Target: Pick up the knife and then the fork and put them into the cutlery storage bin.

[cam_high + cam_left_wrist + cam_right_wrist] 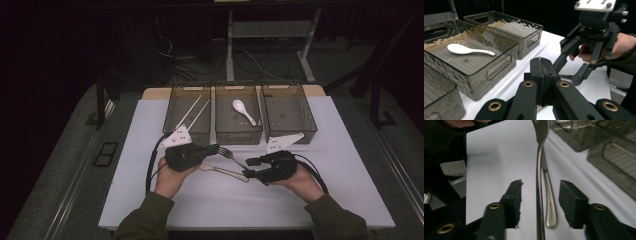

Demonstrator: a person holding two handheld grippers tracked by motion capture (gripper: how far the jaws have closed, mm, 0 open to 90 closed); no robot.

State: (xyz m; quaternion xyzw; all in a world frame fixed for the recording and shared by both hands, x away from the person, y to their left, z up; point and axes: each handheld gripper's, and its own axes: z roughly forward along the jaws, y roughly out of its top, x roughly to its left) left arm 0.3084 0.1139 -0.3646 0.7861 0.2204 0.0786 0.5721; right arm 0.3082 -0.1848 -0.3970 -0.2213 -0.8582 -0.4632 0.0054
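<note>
The left gripper (212, 149) has its jaws pressed together on the head end of a fork (231, 156), holding it off the table (150, 200). From there the fork's handle runs toward four o'clock into the gap of the right gripper (540, 202), whose jaws stand apart either side of the handle without pressing it; a second piece of cutlery (550, 205), probably a knife though the view is blurred, lies on the table just beneath. Out at twelve o'clock sit three bins: chopsticks (192, 112) lie in the left one, a white spoon (243, 111) in the middle bin (238, 135), and the right bin (290, 132) looks bare. So sorting seems partly done; fork and knife remain
</note>
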